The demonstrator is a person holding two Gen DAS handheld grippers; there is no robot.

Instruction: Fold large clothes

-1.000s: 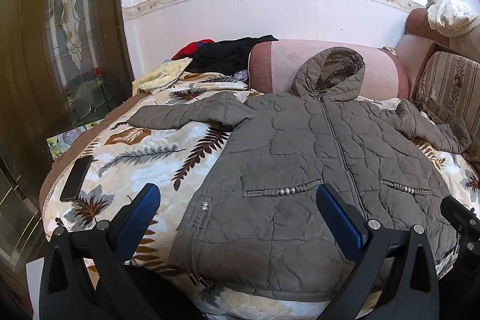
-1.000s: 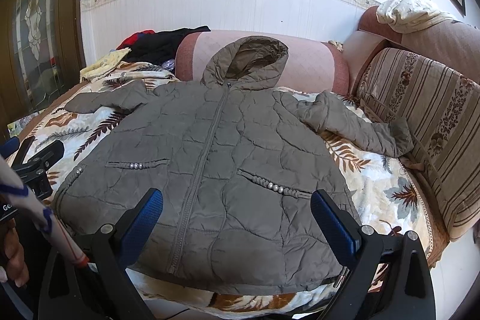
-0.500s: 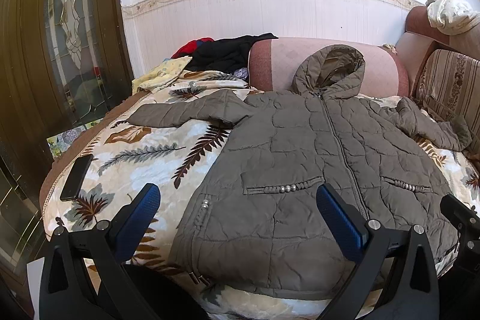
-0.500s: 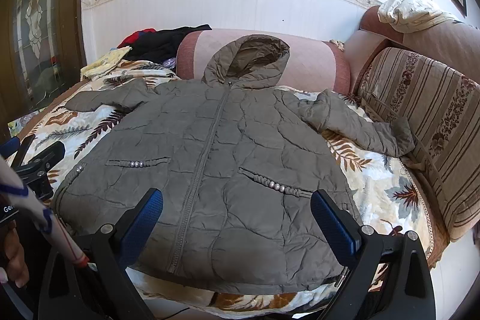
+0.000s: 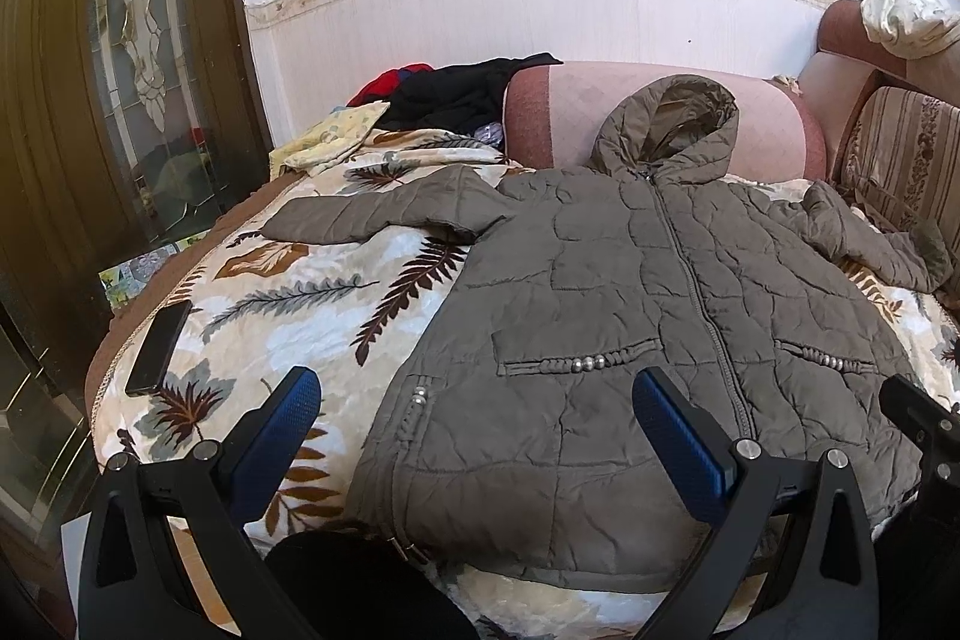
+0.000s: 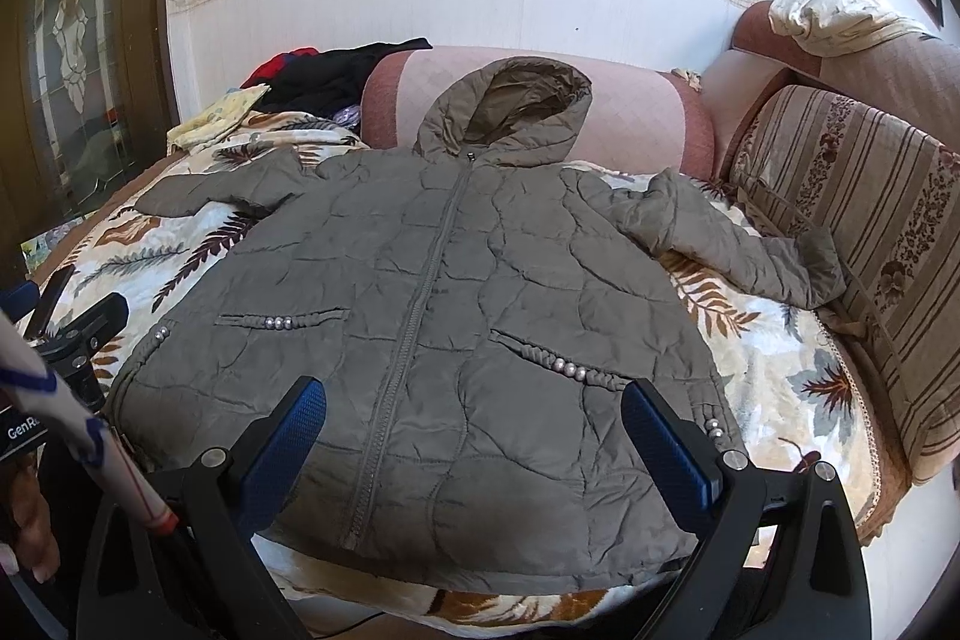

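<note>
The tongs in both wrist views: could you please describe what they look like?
The left tongs and the right tongs look alike: black angular frames with silver round bolts, each carrying two long fingers faced with blue dimpled pads. In the right wrist view, the other tool's black body shows white lettering starting "GenR", beside a white sleeve with blue marks.

I read only the white letters "GenR", cut off at the frame edge, on the left tool's black body [image 6: 21, 430].
</note>
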